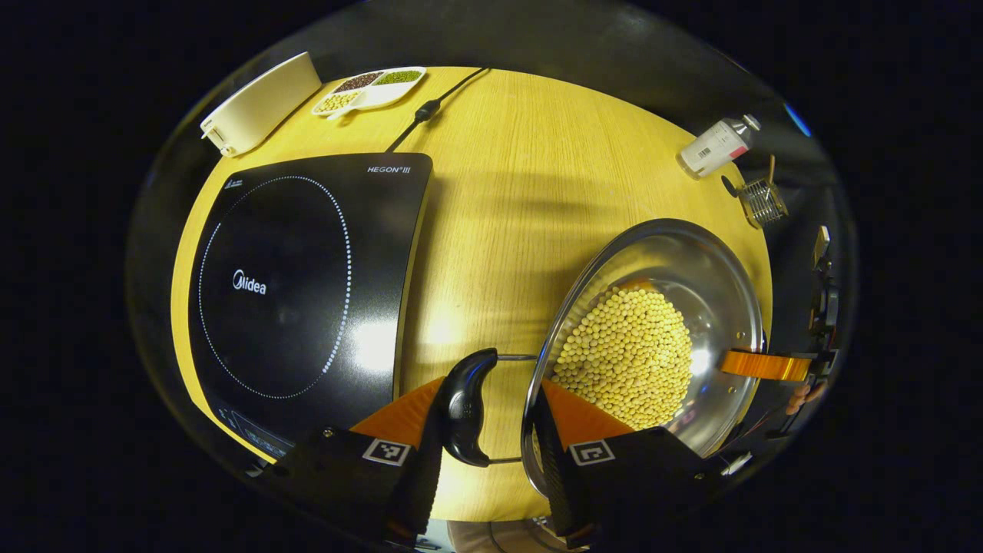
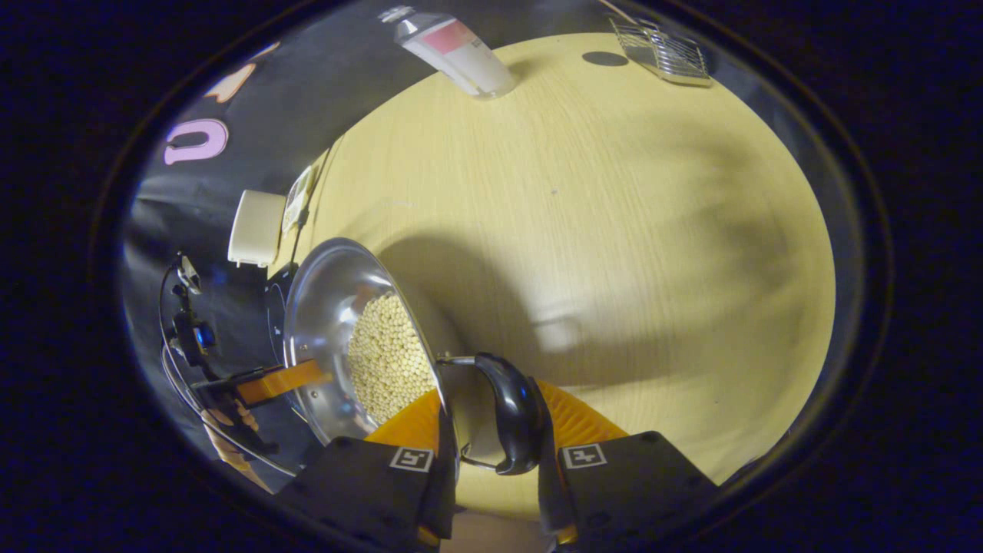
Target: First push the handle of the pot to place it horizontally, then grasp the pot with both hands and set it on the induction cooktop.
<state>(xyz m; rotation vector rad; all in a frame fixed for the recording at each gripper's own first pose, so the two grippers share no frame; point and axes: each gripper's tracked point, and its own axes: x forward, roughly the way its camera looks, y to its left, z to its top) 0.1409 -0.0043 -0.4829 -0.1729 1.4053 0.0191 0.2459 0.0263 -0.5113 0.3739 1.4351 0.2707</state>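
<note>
Two grippers, left (image 1: pixel 489 418) and right (image 2: pixel 491 430), fingers each straddling one pot (image 1: pixel 714 292) handle; contact unclear. One cooktop (image 1: pixel 307 284).

Your pot (image 1: pixel 691 307): shiny steel bowl holding pale yellow beans (image 1: pixel 626 357), a black curved handle (image 1: pixel 466 407) on a wire loop at each side, both lying out level. Your induction cooktop (image 1: pixel 307 284): glossy black slab with a dotted ring, flat on the wooden table, beside the pot, not touching it.
</note>
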